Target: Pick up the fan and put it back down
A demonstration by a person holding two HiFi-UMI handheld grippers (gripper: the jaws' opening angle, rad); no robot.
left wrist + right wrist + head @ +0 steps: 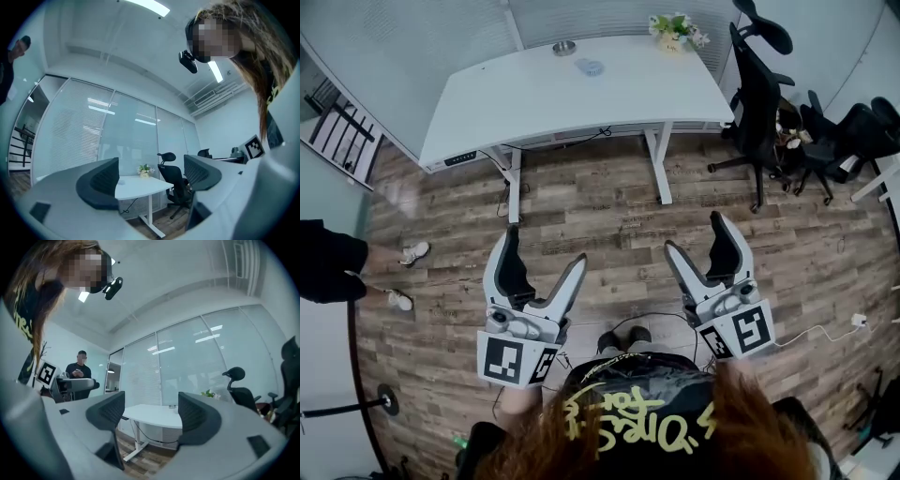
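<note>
The yellow scrawl on my black shirt (637,422) is lettering, but I cannot read it. The only other print is the black-and-white square markers on the cubes at the back of each gripper.

I hold my left gripper (546,246) (150,176) and right gripper (694,232) (151,416) side by side over the wooden floor (609,206), both pointing towards the white worktop (516,103). Each gripper's jaws are spread wide, with nothing between them.

The fan (590,67), a small pale blue thing, lies on the worktop's far side, well apart from both grippers, near a pot of flowers (675,30).
</note>
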